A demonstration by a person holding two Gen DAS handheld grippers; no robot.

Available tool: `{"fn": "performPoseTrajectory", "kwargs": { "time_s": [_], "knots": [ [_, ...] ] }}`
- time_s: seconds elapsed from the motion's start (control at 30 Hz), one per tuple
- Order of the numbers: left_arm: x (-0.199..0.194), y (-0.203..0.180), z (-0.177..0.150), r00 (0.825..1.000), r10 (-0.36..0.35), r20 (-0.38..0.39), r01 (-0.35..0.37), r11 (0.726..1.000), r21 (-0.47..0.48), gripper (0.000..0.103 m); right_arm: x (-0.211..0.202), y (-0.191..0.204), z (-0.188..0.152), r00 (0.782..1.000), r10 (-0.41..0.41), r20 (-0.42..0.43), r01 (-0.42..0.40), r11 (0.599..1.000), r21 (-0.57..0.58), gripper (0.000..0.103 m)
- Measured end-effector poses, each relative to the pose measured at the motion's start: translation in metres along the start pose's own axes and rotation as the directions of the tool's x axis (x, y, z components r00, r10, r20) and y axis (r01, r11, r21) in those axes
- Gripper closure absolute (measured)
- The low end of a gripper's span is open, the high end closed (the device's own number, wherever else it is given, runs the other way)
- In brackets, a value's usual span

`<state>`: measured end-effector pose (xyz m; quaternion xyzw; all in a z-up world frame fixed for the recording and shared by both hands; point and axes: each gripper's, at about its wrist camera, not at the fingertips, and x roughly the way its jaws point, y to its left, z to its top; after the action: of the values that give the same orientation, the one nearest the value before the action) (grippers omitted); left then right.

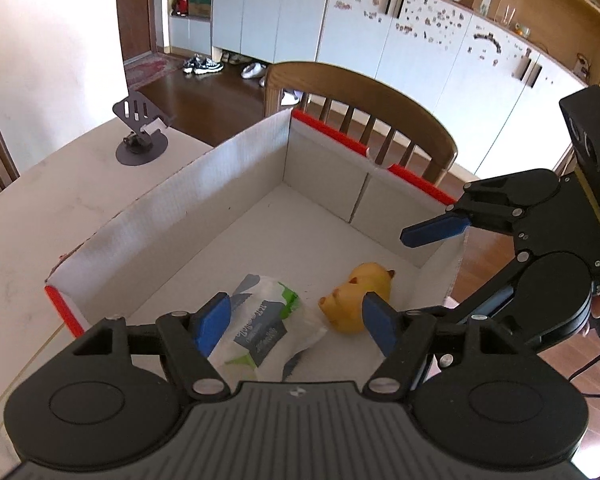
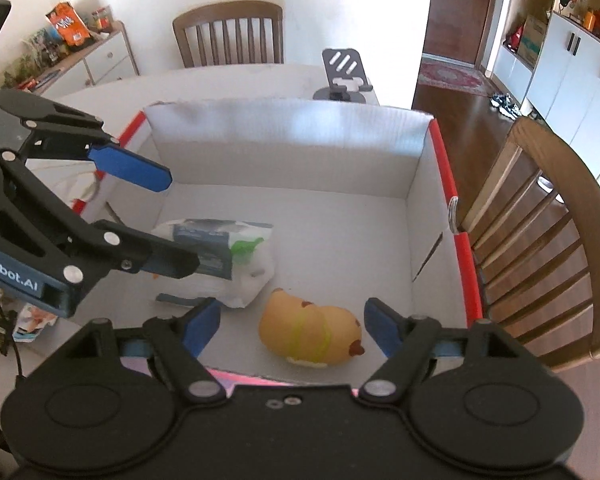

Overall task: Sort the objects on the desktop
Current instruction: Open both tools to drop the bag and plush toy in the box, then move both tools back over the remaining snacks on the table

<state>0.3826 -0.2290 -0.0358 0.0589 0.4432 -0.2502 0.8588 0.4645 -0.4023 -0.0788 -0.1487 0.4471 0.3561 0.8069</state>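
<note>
White packet (image 1: 260, 320) and yellow toy (image 2: 311, 332) lie in box (image 1: 204, 176); both my tongs released, empty. Next: fetch another item.

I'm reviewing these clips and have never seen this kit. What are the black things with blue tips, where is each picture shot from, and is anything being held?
They are two hand-held grippers, each with a camera looking along its jaws. One picture is from the left gripper, the other from the right gripper; each also shows the other gripper. Both hang over a white cardboard box with red edges on a table. In the box lie a tissue pack and a yellow animal toy. Both jaws are open; nothing is held. A phone stand stands behind.
</note>
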Motion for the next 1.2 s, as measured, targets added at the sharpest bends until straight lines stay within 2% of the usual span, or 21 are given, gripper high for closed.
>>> {"fn": "performPoseTrajectory", "kwargs": {
  "time_s": [0.17,0.23,0.3,0.37,0.43,0.47,0.5,0.97,1.1,1.2],
  "knots": [
    [-0.017,-0.005,-0.007,0.999,0.003,0.036,-0.003,1.0,-0.001,0.031,-0.017,0.006,-0.006,0.999,0.027,0.028,-0.027,1.0,0.001,0.024],
    [-0.025,-0.006,-0.01,0.999,0.004,0.05,-0.003,1.0,-0.007,0.026,-0.023,0.01,-0.008,0.998,0.038,0.041,-0.038,0.999,0.0,0.023],
    [-0.034,-0.006,-0.013,0.998,-0.005,0.063,0.006,1.0,-0.012,0.017,-0.029,0.013,-0.009,0.998,0.04,0.055,-0.04,0.999,-0.001,0.023],
    [-0.043,-0.006,-0.017,0.997,-0.012,0.076,0.013,1.0,-0.016,0.017,-0.036,0.016,-0.012,0.997,0.046,0.067,-0.046,0.999,0.006,0.022],
    [-0.053,-0.004,-0.021,0.995,-0.037,0.092,0.04,0.999,-0.024,0.012,-0.041,0.02,-0.014,0.996,0.054,0.076,-0.054,0.998,0.009,0.022],
    [-0.058,-0.004,-0.023,0.994,-0.048,0.1,0.051,0.998,-0.025,0.003,-0.044,0.022,-0.016,0.995,0.053,0.082,-0.054,0.999,0.009,0.022],
    [-0.062,-0.004,-0.026,0.993,-0.051,0.106,0.054,0.998,-0.027,0.0,-0.046,0.024,-0.017,0.995,0.051,0.088,-0.052,0.999,0.01,0.022],
    [-0.123,0.006,-0.091,0.984,-0.006,0.176,0.017,0.998,-0.062,0.0,-0.07,0.086,-0.026,0.988,0.04,0.152,-0.04,0.999,-0.003,0.021],
    [-0.143,0.017,-0.112,0.982,0.019,0.187,0.001,0.995,-0.103,0.0,-0.072,0.112,-0.027,0.984,0.055,0.168,-0.055,0.998,-0.004,0.021],
    [-0.158,0.02,-0.125,0.977,0.06,0.207,-0.04,0.994,-0.097,0.0,-0.07,0.133,-0.029,0.983,0.058,0.172,-0.057,0.998,-0.01,0.022]
  ]
}}
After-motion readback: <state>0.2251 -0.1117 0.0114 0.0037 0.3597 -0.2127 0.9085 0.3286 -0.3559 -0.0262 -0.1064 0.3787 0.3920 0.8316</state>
